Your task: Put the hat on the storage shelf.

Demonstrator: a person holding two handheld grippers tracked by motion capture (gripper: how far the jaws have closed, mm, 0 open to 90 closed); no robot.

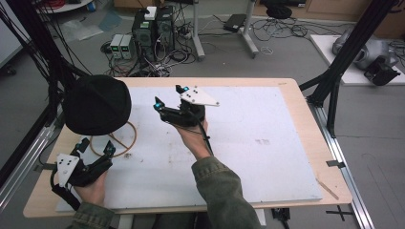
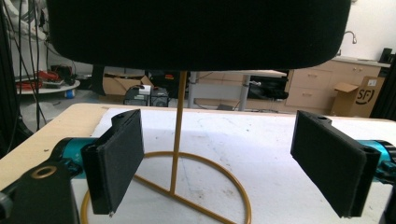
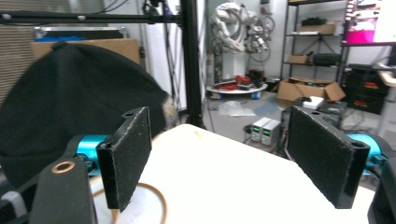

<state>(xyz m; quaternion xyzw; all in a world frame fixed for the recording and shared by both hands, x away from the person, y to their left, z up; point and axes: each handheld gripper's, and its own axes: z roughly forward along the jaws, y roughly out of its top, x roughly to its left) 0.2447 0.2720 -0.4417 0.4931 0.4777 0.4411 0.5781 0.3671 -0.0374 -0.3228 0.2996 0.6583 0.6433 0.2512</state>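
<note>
A black hat (image 1: 98, 105) rests on top of a thin gold wire stand (image 1: 130, 138) at the left of the white board (image 1: 258, 143). My left gripper (image 1: 98, 145) stands open just in front of the stand's ring base, nothing between its pads. In the left gripper view the hat (image 2: 196, 32) hangs above the stand's pole (image 2: 179, 130), which rises beyond my open left gripper (image 2: 219, 158). My right gripper (image 1: 169, 95) is held over the board to the right of the hat, open and empty. In the right gripper view the hat (image 3: 70, 93) lies beyond my right gripper (image 3: 219, 154), to the left.
The white board lies on a wooden table (image 1: 305, 119). Black frame posts (image 1: 344, 52) stand at the table's right and left. Computers and cables (image 1: 153, 33) sit on the floor behind the table. A cardboard box (image 2: 359, 95) stands far off.
</note>
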